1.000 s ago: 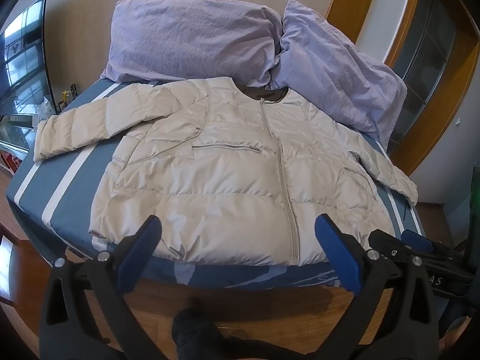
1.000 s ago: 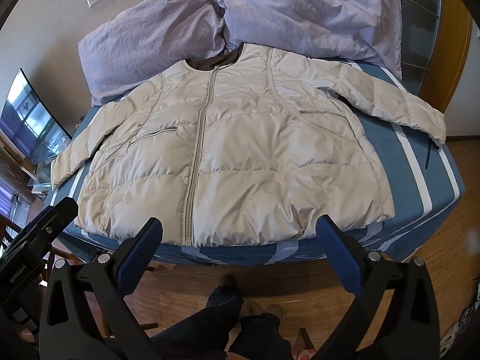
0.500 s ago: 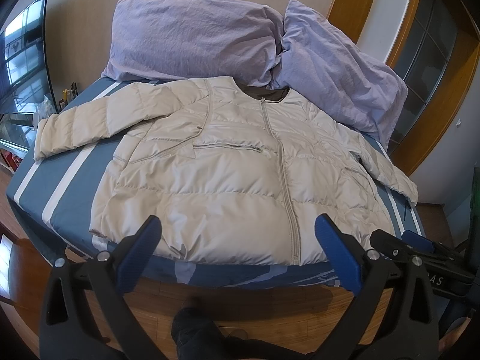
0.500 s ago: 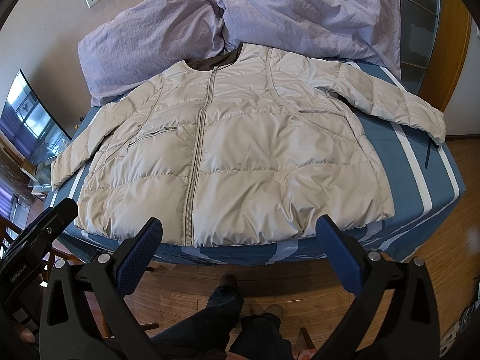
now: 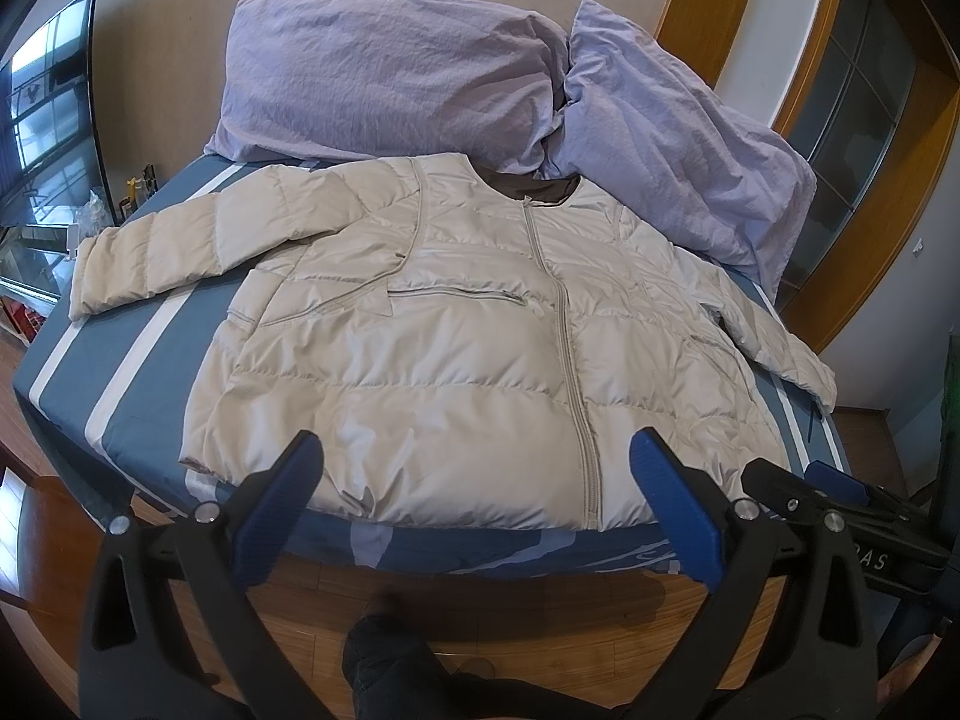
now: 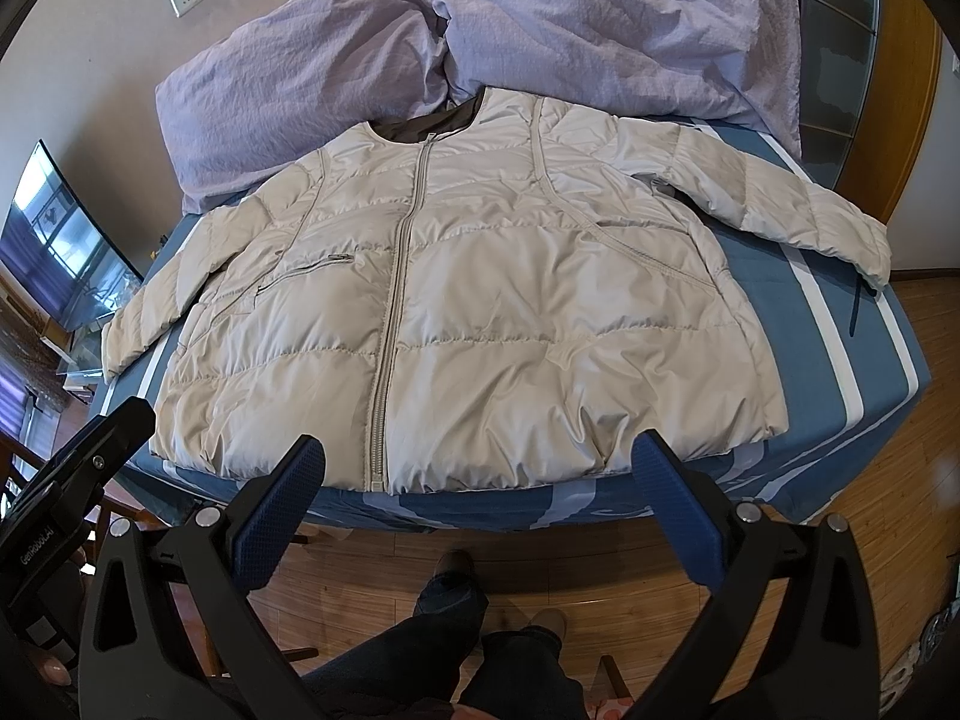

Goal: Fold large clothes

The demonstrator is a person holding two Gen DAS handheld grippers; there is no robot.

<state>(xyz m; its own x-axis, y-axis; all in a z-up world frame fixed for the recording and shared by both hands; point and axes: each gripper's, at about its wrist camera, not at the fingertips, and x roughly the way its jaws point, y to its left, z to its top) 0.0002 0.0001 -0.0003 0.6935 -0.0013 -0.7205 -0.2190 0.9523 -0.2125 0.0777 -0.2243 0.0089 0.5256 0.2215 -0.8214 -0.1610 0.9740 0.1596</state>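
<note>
A beige quilted puffer jacket [image 5: 456, 348] lies flat and zipped, front up, on the bed, both sleeves spread out to the sides; it also shows in the right wrist view [image 6: 480, 312]. My left gripper [image 5: 474, 480] is open and empty, held off the foot of the bed, short of the jacket's hem. My right gripper [image 6: 477, 477] is open and empty, also off the foot of the bed near the hem. Each gripper shows at the edge of the other's view: the right one [image 5: 840, 516] and the left one [image 6: 78, 480].
The bed [image 5: 108, 384] has a blue sheet with white stripes. Two purple pillows [image 5: 384, 72] [image 5: 672, 144] lie at its head, touching the jacket's collar. A TV [image 5: 42, 138] stands at left, a wood-framed door [image 5: 840, 120] at right. Wooden floor and the person's legs [image 6: 456, 630] lie below.
</note>
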